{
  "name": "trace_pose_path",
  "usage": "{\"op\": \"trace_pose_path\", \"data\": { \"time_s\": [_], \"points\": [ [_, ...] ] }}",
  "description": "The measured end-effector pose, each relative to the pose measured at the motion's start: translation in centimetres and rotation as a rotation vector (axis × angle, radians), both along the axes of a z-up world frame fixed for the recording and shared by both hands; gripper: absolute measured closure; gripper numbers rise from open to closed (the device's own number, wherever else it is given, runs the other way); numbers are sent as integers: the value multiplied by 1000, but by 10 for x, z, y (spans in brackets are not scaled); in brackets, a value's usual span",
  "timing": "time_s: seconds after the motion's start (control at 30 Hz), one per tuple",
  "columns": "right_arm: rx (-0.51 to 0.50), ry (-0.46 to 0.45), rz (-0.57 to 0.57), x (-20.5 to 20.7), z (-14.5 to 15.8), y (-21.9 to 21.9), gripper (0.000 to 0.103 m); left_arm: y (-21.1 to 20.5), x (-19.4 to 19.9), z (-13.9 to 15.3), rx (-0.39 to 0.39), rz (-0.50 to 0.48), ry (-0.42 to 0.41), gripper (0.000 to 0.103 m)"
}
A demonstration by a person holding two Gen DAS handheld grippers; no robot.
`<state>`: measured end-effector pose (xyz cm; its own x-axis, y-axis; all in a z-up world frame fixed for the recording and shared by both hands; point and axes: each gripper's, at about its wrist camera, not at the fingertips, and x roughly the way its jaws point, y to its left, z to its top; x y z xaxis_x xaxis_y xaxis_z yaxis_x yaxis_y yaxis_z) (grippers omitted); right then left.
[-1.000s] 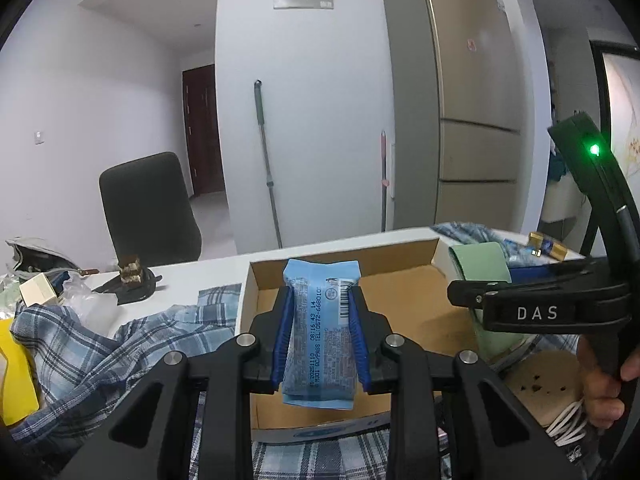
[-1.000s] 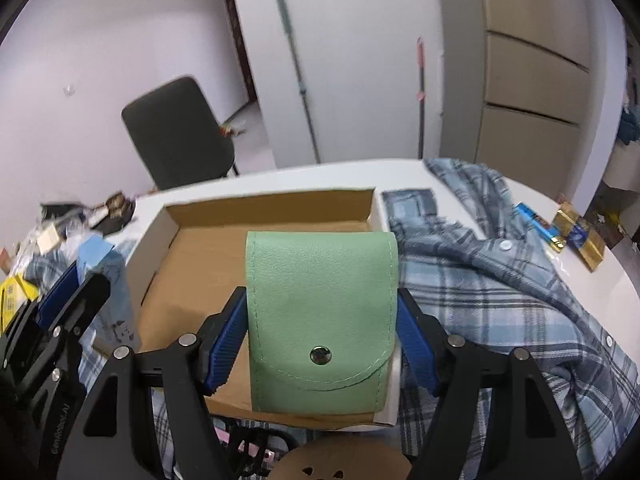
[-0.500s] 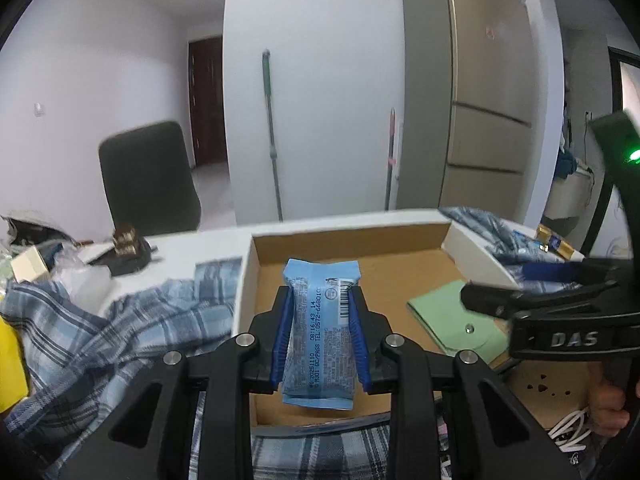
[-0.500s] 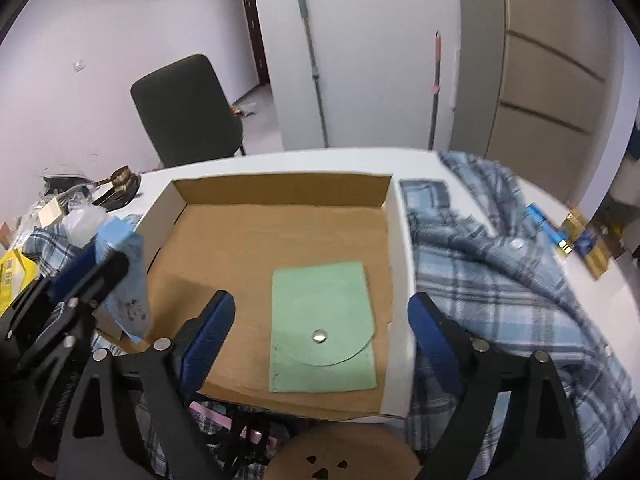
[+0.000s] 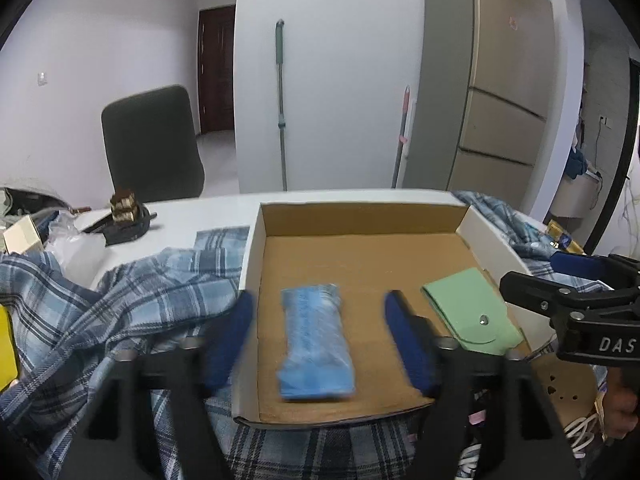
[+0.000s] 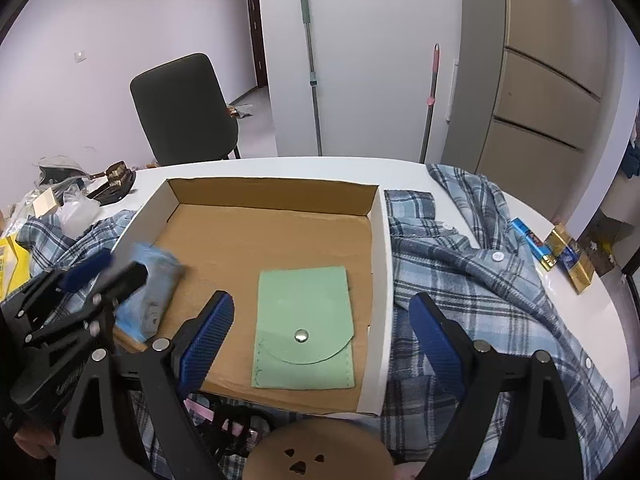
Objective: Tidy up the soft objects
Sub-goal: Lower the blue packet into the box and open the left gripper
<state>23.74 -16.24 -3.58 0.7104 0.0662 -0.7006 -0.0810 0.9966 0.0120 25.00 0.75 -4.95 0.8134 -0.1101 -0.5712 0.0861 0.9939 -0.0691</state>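
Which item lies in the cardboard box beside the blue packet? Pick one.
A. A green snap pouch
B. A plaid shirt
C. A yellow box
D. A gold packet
A: the green snap pouch lies flat on the floor of the cardboard box, apart from the blue packet, between the open fingers of the right gripper.

One pouch (image 6: 304, 328), one packet (image 5: 316, 344).

the only readable text is the white letters "das", printed on the black plastic body of the right gripper (image 5: 592, 276) at the right edge of the left wrist view. the print on the blue plastic packet (image 5: 316, 344) is too blurred to read, and so is that on the yellow package (image 6: 12, 264).
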Motion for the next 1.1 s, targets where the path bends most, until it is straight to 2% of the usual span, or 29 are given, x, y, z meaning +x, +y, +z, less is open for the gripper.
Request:
{"op": "trace_pose_path", "data": {
  "time_s": [0.13,0.2,0.3,0.47,0.5,0.6,0.73,0.83,0.9,1.0,1.1],
  "points": [
    [14,-14,-7,-3,5,-4,15,-6,-5,3,35,-10,-19,29],
    [15,-30,-12,-5,11,-7,15,-13,-9,6,64,-25,-38,19],
    [11,-75,-28,-10,24,-13,15,-18,-17,18,61,-35,-81,17],
    [31,-137,-50,-23,50,-25,14,-19,-43,66,-16,-47,-163,17],
    [36,-149,-50,-26,55,-26,14,-21,-50,78,-12,-49,-184,17],
    [42,-198,-48,-40,75,-29,14,-32,-77,111,67,-25,-240,17],
    [39,-262,-34,-67,99,-30,14,-39,-113,136,54,-36,-301,12],
    [32,-300,-26,-89,109,-32,14,-44,-136,142,33,-18,-332,8],
    [41,-314,-25,-102,111,-36,11,-46,-148,139,-6,-24,-331,0],
    [52,-316,-23,-120,110,-43,11,-47,-162,133,-54,-36,-313,0],
    [39,-322,-28,-138,107,-48,11,-55,-175,125,-47,-46,-304,0]
  ]
}}
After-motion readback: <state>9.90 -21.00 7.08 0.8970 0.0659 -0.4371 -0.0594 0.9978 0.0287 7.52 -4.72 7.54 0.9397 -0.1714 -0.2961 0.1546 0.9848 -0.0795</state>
